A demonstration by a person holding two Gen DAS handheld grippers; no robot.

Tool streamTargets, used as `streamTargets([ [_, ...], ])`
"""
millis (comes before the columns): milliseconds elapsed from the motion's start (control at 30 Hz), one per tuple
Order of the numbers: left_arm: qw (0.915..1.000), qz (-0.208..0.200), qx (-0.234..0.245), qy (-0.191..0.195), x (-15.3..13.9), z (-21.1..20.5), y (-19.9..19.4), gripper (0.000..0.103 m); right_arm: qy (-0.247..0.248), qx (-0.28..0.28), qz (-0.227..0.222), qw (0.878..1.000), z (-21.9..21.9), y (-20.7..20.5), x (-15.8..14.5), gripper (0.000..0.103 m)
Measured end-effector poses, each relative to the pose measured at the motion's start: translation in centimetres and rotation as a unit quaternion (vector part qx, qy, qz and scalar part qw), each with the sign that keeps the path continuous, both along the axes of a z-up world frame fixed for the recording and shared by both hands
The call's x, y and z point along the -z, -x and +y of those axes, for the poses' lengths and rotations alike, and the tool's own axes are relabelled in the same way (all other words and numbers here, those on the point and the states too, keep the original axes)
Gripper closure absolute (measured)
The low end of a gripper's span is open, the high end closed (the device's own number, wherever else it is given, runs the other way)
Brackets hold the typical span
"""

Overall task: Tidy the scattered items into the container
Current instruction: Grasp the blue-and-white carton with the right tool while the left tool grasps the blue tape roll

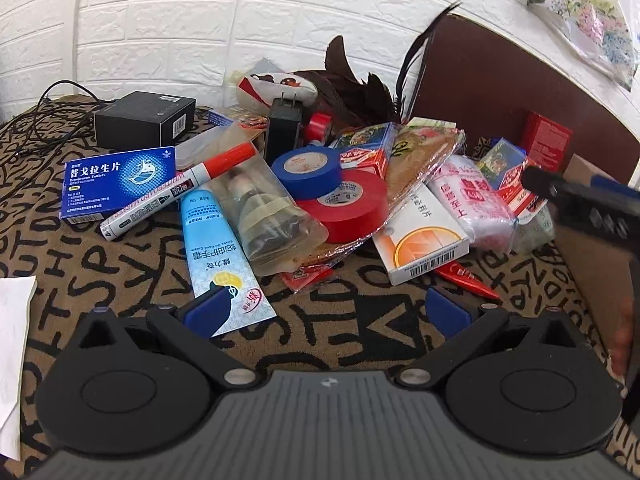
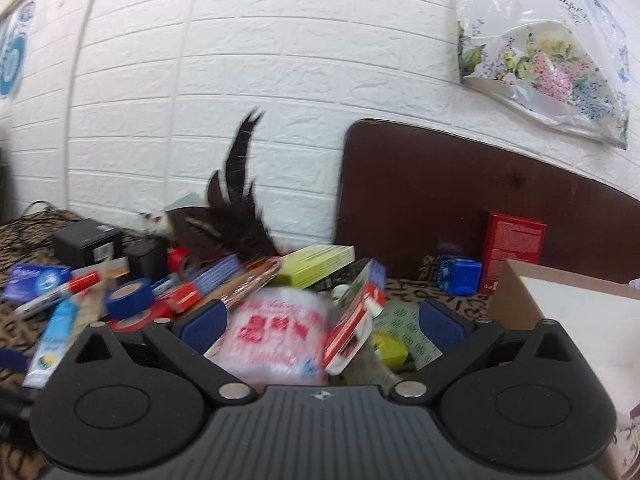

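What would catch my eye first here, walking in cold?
Probably the heap of clutter on the patterned cloth: a red tape roll with a blue tape roll leaning on it, mid-pile. Dark feathers rise behind against the white brick wall; both grippers are open.

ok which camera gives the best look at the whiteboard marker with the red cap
The left wrist view. There the whiteboard marker lies sharp and nearly whole, label readable, resting across the blue medicine box and the hand cream tube. The right wrist view shows the marker only small and blurred at the far left.
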State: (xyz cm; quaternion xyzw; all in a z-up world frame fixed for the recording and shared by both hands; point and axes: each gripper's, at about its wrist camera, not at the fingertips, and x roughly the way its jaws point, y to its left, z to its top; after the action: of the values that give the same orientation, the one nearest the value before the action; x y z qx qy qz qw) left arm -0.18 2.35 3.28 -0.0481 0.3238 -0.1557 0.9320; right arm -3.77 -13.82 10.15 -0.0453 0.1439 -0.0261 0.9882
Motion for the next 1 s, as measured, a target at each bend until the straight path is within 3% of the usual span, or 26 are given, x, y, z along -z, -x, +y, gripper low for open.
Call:
streamTargets([
  [233, 0.9999, 0.014, 0.009, -0.007, 1.3, 0.3, -0.5, 0.000, -0.028, 0.028, 0.006, 0.999, -1.6, -4.5, 0.5, 0.001],
  [300, 0.9999, 0.008, 0.010, -0.006, 1.3, 0.4, -0.4, 0.000, -0.036, 0.040, 0.015, 0.998, -2.0, -5.8, 0.8, 0.007],
  [367, 0.9999, 0.005, 0.013, -0.008, 1.3, 0.5, -0.3, 0.000, -0.057, 0.039, 0.036, 0.997, -2.7, -7.1, 1.3, 0.036],
  [433, 0.9999, 0.003, 0.009, -0.007, 1.2, 0.4, -0.2, 0.000, -0.077, 0.037, 0.058, 0.995, -3.4, -8.1, 2.0, 0.051],
  [533, 0.9999, 0.000, 0.010, -0.003, 1.3, 0.6, -0.2, 0.000, -0.078, 0.031, 0.050, 0.995, -3.9, -7.7, 2.0, 0.077],
  [567, 1.0000, -0.001, 0.010, 0.000, 1.4, 0.6, -0.2, 0.000, -0.082, 0.023, 0.049, 0.995, -4.1, -7.5, 1.9, 0.082],
  [833, 0.9998, -0.012, 0.007, 0.016, 1.3, 1.1, -0.1, 0.000, -0.044, -0.021, 0.040, 0.998, -2.2, -5.4, 0.8, 0.088],
  [1000, 0.9983, -0.048, 0.014, 0.031, 0.4, 1.7, 0.2, 0.000, -0.040, -0.042, 0.028, 0.998, -1.8, -3.5, -0.3, 0.089],
])
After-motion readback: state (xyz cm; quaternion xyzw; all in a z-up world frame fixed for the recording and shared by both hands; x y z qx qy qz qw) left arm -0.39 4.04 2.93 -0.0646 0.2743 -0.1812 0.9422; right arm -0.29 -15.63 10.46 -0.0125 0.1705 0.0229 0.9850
